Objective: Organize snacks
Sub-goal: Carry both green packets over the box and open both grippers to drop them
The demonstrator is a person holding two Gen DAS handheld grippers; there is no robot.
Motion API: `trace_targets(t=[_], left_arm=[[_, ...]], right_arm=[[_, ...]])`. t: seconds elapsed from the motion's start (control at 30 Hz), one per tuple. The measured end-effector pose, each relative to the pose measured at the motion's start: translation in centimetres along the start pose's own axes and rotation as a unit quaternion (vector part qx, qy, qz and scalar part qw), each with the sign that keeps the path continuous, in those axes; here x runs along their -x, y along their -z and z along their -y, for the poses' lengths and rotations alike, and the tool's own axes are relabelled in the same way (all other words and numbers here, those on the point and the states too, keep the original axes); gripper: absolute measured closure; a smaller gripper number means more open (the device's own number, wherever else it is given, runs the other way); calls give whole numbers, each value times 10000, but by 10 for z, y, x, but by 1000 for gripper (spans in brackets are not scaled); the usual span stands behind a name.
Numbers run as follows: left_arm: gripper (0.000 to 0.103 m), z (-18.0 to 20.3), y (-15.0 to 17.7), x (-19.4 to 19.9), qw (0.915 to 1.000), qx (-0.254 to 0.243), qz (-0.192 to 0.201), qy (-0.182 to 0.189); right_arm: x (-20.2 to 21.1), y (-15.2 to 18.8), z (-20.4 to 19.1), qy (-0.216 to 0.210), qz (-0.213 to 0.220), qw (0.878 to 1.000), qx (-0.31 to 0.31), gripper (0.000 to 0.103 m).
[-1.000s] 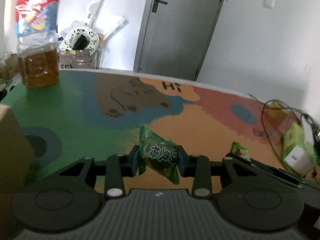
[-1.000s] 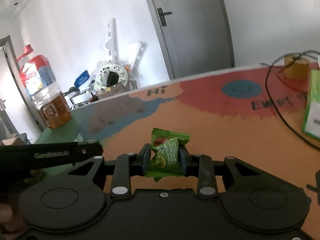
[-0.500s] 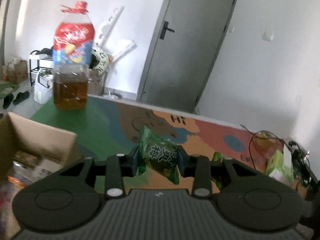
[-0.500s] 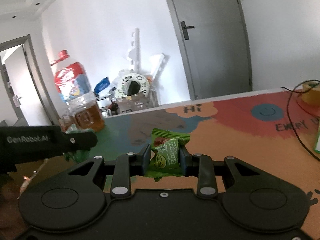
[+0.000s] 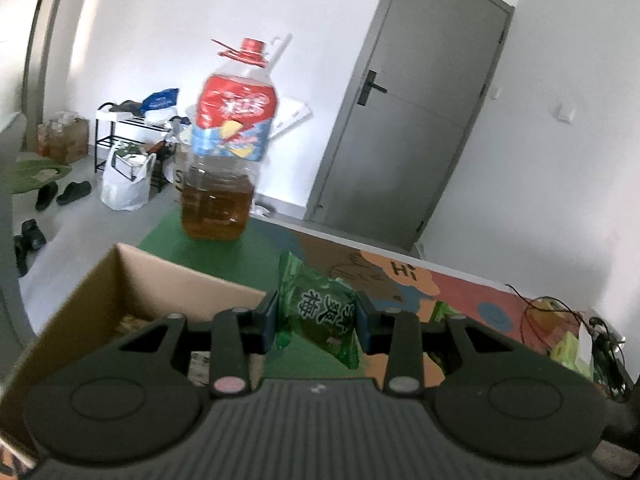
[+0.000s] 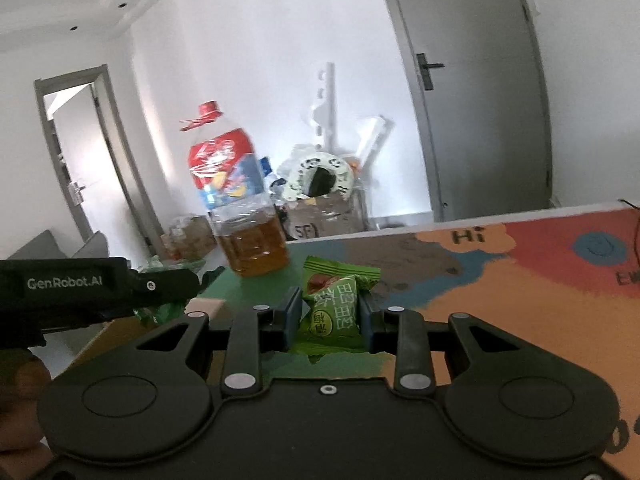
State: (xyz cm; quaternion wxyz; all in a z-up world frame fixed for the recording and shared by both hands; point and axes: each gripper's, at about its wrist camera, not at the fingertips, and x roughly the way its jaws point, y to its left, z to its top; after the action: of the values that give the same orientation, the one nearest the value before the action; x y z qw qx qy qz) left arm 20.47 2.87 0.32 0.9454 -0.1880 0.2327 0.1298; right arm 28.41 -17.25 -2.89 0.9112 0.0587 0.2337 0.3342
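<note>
Over the last second both tools have lifted off the counter (image 5: 224, 256) and swung toward the cardboard box (image 5: 120, 280), so the drop-off looks close. The left tool (image 5: 318, 316) pinches a dark green snack packet (image 5: 324, 312) just past the box's far wall, level and pointing forward. The right tool (image 6: 328, 316), level beside it, pinches a light green snack packet (image 6: 334, 308).

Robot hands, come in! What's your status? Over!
Left gripper shut on dark green snack packet. Right gripper shut on light green snack packet. Open cardboard box beside left gripper. Big oil bottle beyond it.
</note>
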Motion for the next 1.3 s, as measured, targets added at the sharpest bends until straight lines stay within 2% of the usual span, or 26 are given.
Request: trace_targets(t=[0.4, 0.73, 0.9, 0.97, 1.3], left_arm=[[65, -65, -17, 11, 9991, 327, 14, -271], [63, -105, -24, 4, 9978, 551, -210, -318], [42, -121, -22, 1, 9962, 642, -443, -376], [37, -125, -21, 4, 9962, 663, -456, -335], [25, -148, -26, 21, 9944, 852, -247, -576]], right_arm=[[-17, -11, -56, -208, -14, 9994, 268, 72], [-31, -14, -97, -304, -65, 9981, 533, 72], [-38, -15, -111, -369, -92, 9974, 616, 72], [-41, -15, -115, -374, -120, 9972, 632, 72], [-45, -17, -126, -440, -159, 9966, 677, 72]])
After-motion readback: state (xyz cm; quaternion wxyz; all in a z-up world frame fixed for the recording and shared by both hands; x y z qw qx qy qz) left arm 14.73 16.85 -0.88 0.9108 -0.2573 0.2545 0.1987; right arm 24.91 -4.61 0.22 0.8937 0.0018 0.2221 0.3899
